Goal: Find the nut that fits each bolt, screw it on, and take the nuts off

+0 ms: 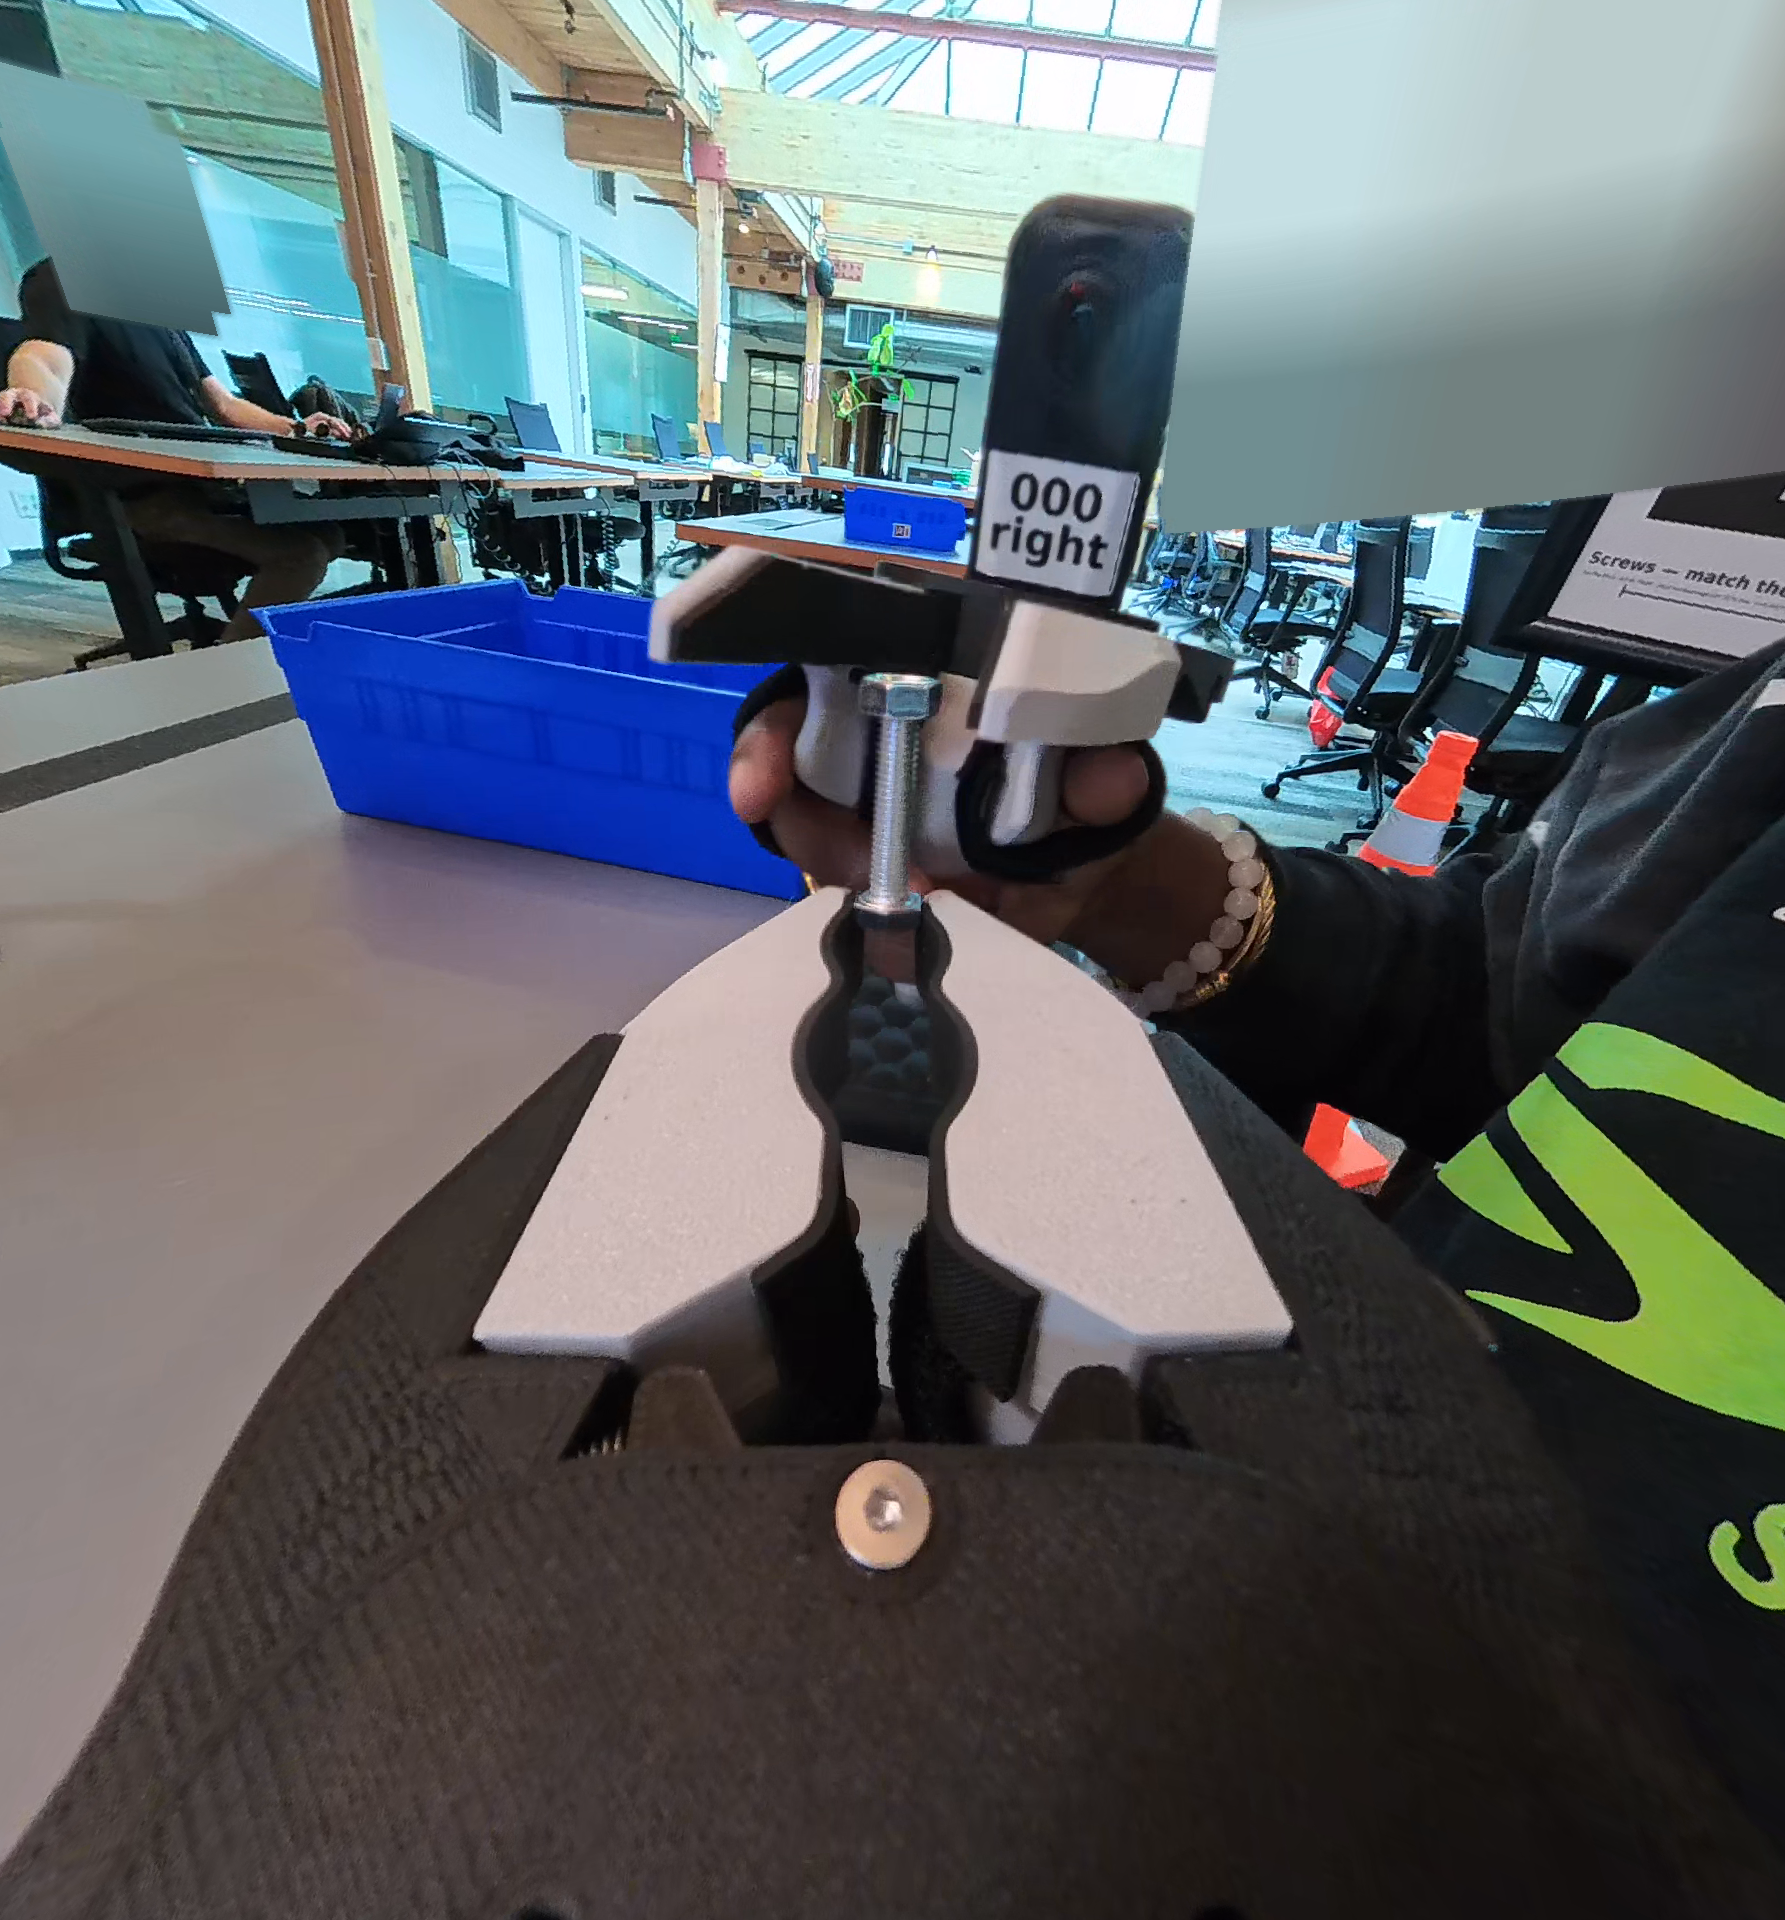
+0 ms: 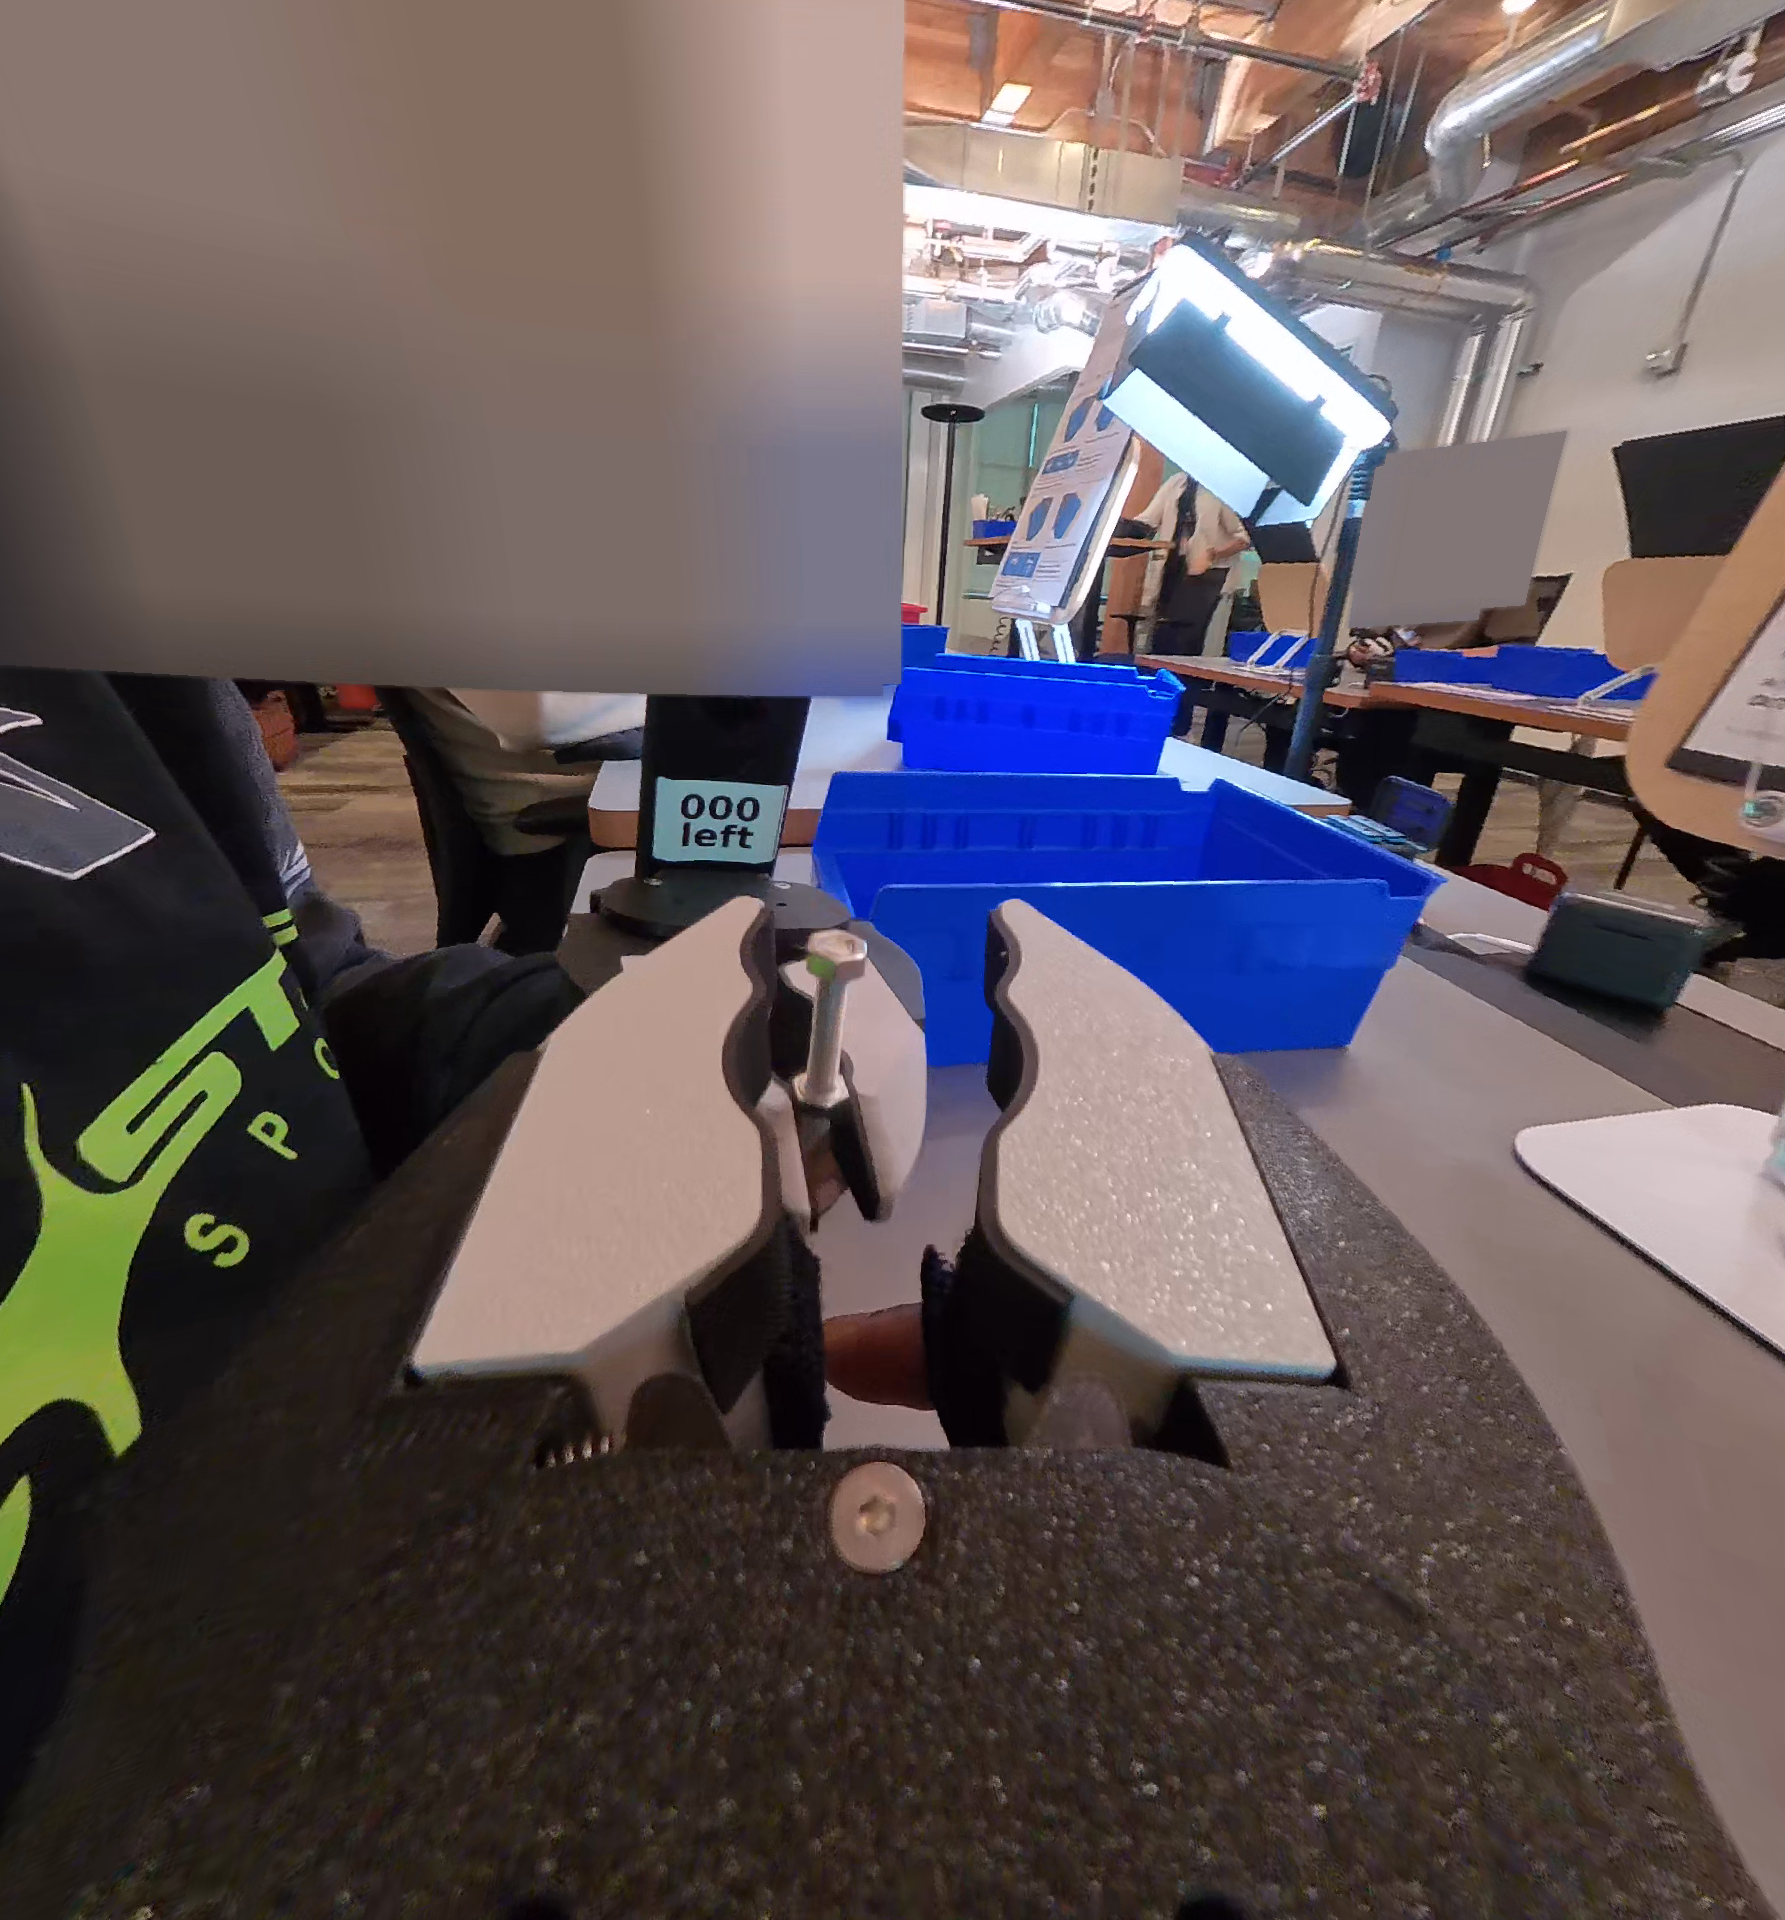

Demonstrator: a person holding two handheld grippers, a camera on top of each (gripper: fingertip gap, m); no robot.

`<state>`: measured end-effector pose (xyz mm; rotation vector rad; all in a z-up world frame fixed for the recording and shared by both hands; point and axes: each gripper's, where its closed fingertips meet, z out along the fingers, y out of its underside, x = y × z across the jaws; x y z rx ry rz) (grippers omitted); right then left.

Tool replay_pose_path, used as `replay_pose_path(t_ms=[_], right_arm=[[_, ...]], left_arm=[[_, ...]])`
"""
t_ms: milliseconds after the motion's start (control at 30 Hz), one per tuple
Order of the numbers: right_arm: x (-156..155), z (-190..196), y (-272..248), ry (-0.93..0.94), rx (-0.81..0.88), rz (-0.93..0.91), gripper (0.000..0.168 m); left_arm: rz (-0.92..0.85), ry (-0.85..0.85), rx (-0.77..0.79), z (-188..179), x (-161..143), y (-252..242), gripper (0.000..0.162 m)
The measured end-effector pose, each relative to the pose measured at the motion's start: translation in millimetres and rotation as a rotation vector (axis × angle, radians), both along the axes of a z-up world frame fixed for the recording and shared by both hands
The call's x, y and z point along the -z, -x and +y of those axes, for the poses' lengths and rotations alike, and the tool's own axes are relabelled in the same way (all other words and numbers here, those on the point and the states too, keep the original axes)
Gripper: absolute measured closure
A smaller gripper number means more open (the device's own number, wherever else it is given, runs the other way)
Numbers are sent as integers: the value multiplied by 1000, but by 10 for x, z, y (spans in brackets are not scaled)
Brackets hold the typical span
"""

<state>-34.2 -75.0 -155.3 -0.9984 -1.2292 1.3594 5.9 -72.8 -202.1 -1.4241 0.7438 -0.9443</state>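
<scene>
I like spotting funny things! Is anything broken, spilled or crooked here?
Nothing looks broken or spilled. The left tool pinches a nut with a bolt standing upright in it, head on top, held in the air. The right tool is open and empty. The blue bin sits level on the grey table.

Upright silver bolt (image 1: 895, 795) (nut (image 1: 888, 912) at bottom)

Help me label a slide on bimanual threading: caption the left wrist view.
Left gripper clamps a nut on an upright bolt, with the right gripper just behind it.
</scene>
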Motion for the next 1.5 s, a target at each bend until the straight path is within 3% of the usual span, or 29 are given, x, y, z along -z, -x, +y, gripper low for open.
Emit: replay_pose_path(t_ms=[200,700,1100,1500], right_arm=[[-11,16,127,-11,-3,-16,129],[-20,146,-246,9,51,16,131],[-14,-14,138,-15,-14,-21,129],[-4,101,-142,6,34,-10,129]], left_arm=[[5,-6,5,-11,1,-6,153],[-14,-3,3,-3,-26,12,153],[3,-7,-3,-3,-7,4,153],[-7,-9,4,-11,-21,5,153]])
